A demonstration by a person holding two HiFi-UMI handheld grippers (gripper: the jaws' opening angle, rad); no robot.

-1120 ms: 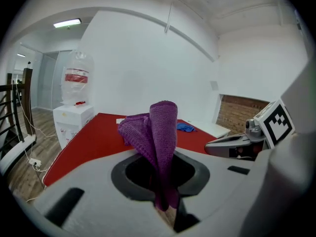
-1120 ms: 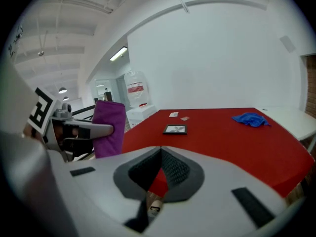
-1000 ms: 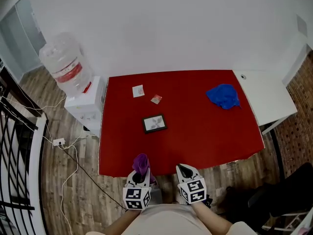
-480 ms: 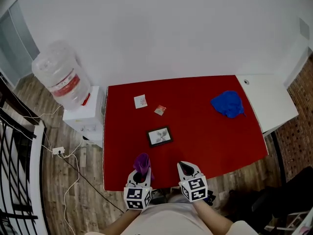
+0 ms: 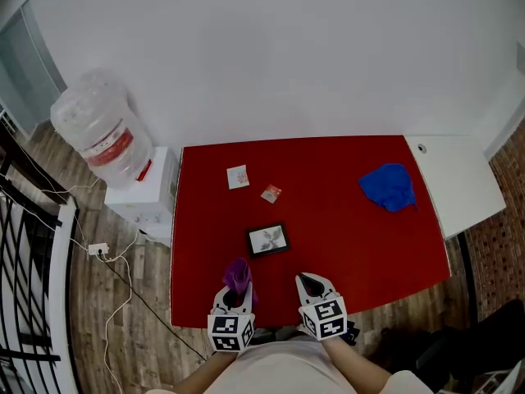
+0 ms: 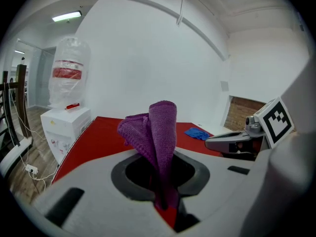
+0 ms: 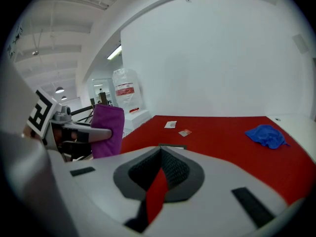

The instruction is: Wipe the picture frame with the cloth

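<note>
A: What is the left gripper [image 5: 236,290] doing?

B: It is clamping the purple cloth [image 6: 159,132]. Its own view is showing the folded cloth standing up out of the closed jaws, above the near edge of the red table [image 5: 344,228].

A: And the right gripper [image 5: 306,283]?

B: Its jaws are meeting at the tips with nothing between them. Only a red sliver of table is showing behind the tips.

A: Where is the picture frame [image 5: 267,240] lying?

B: Flat on the table, just ahead of both grippers and touching neither. The head view is showing it whole, while the right gripper view is catching only its far edge above the jaws.

A: What else is the head view giving?

B: The layout: a blue cloth [image 5: 389,187] is lying far right, and two small cards [image 5: 238,176] are lying beyond the frame. The left gripper view is adding a ceiling light [image 6: 66,17].

A: Any writing?

B: The water bottle [image 5: 100,125] left of the table is wearing a red label, but its print is too small to read. The marker cubes [image 5: 230,332] are carrying only black-and-white squares.
</note>
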